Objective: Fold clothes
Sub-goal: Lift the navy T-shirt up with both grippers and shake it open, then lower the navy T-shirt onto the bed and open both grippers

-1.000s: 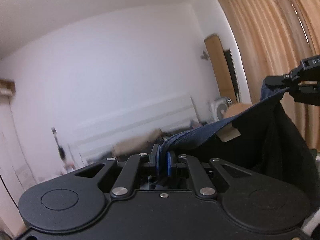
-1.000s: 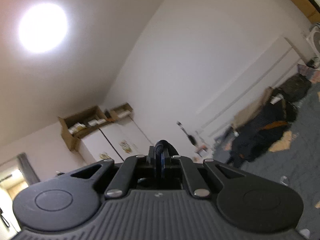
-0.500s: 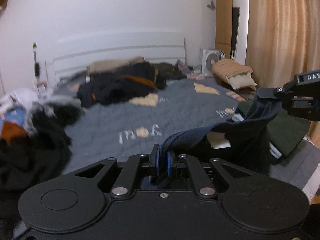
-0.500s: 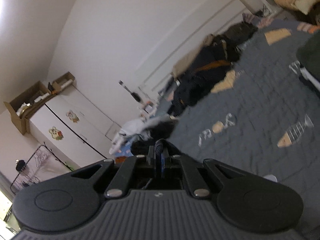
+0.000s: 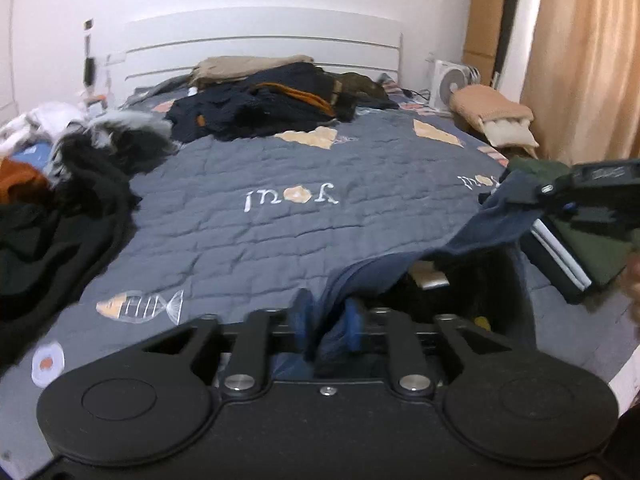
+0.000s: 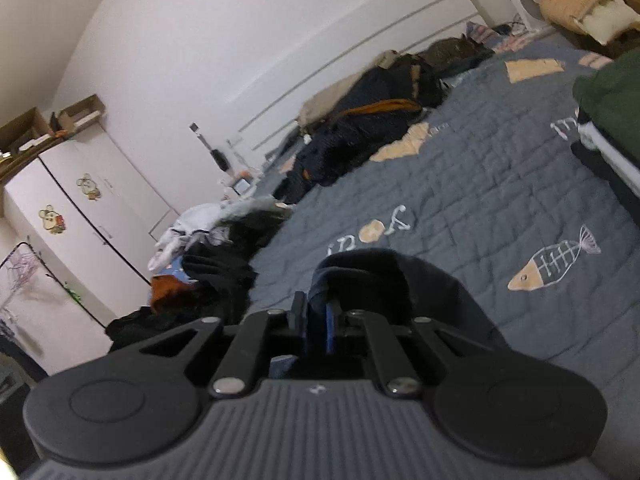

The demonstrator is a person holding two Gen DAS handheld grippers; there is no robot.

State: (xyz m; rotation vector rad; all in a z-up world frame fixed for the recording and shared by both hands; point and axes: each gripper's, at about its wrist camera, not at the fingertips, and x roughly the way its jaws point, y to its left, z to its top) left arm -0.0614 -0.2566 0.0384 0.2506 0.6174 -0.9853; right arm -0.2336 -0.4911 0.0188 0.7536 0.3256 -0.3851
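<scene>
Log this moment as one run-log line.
step: lay garment on bed | left gripper: opening, navy garment between pads | right gripper: opening, navy fabric between pads | surface: grey quilt

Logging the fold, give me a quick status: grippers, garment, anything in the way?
Left hand-held gripper opening, navy garment between its pads. Right hand-held gripper opening, same cloth between. Grey quilt ahead bare; clothes heaps at its edges.

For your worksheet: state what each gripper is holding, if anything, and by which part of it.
Both are at the navy garment, at its top hem. The right gripper pinches one end. The left gripper is opening, with the hem between its pads but no longer clamped.
</scene>
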